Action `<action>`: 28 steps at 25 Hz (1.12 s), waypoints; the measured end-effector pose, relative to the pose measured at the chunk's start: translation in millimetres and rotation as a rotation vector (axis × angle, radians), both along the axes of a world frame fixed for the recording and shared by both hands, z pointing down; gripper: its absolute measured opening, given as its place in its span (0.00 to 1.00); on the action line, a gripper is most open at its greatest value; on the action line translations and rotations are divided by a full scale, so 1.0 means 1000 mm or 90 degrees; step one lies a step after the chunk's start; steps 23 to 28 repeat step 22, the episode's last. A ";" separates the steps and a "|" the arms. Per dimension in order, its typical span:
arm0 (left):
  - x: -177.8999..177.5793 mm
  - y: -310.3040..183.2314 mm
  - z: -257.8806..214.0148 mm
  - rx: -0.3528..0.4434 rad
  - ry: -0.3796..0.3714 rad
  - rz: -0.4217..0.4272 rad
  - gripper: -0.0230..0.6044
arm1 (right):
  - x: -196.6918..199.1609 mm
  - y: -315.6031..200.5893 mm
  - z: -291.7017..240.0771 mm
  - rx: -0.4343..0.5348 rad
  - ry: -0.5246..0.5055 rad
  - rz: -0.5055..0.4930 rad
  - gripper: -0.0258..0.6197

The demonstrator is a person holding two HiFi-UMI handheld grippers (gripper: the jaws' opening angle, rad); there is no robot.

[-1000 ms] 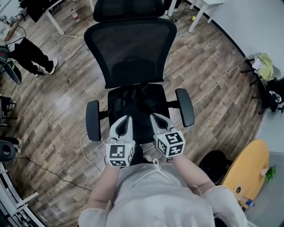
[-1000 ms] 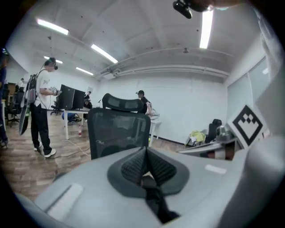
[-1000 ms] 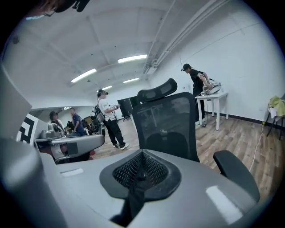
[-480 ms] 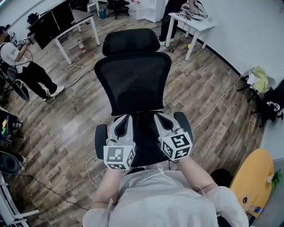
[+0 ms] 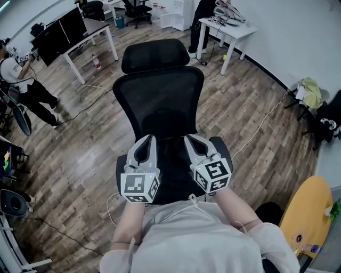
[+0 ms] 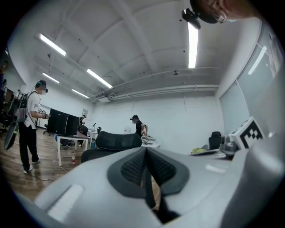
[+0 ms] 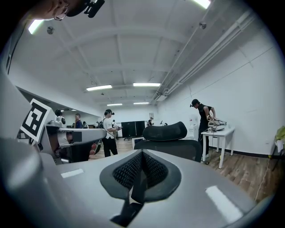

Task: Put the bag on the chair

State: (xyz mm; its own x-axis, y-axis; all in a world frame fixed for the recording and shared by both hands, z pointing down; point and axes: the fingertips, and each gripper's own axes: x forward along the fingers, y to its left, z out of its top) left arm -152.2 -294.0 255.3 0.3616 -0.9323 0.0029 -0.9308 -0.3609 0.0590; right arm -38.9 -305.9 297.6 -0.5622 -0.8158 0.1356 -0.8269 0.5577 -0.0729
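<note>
A black mesh office chair (image 5: 160, 101) with a headrest (image 5: 155, 55) stands right in front of me on the wooden floor. Both grippers hover side by side over the front of its seat (image 5: 170, 160), pointing at the backrest. The left gripper (image 5: 148, 139) is shut, and so is the right gripper (image 5: 190, 139). The seat between them is all black, and I cannot make out a bag on it. In the left gripper view the jaws (image 6: 146, 153) meet on a thin dark slit; the right gripper view (image 7: 142, 156) shows the same. The chair's headrest (image 7: 164, 132) shows beyond.
A person (image 5: 21, 80) stands at far left near a desk with monitors (image 5: 69, 29). Another person (image 5: 200, 16) bends at a white table (image 5: 226, 26) at the back. A white cable (image 5: 261, 120) crosses the floor at right. A yellow round board (image 5: 303, 213) lies at lower right.
The head view has tilted up, so more of the room and the chair's headrest show. Both grippers stay shut over the seat's front, barely moved.
</note>
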 end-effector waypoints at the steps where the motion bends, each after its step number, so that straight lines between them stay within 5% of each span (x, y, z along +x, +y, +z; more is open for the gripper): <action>1: 0.000 -0.001 0.001 -0.001 0.000 0.002 0.04 | 0.001 -0.002 0.001 -0.004 -0.004 0.006 0.04; 28: -0.016 -0.019 0.017 -0.031 0.043 0.014 0.05 | -0.012 -0.016 0.011 -0.032 -0.007 0.043 0.04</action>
